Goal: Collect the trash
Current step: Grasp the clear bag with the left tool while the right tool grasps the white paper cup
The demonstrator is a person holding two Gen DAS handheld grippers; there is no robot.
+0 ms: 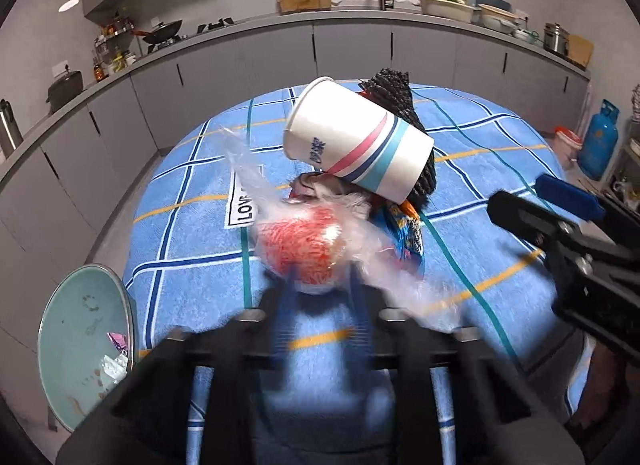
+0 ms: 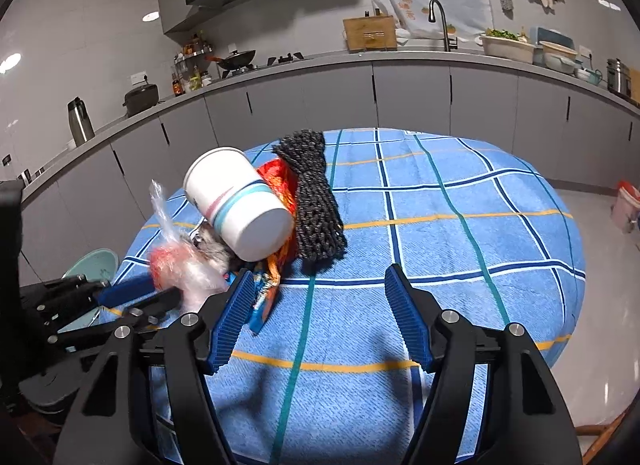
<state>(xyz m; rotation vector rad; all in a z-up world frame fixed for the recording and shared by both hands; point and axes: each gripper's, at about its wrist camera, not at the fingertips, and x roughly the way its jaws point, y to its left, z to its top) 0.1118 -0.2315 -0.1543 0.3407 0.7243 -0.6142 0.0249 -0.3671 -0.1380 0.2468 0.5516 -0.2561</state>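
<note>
— What does your left camera show?
— My left gripper (image 1: 320, 285) is clenched on the clear plastic bag with red filling (image 1: 300, 249), which lies on the blue checked tablecloth (image 1: 192, 193) just below the tipped paper cup (image 1: 356, 141).
— And the right?
— My right gripper (image 2: 320, 305) is released, empty, over the cloth, beside the snack wrappers (image 2: 268, 289) and the dark net bundle (image 2: 316, 201).

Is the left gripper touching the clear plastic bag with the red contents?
Touching. Left wrist view: the left gripper is closed on the plastic bag.
</note>
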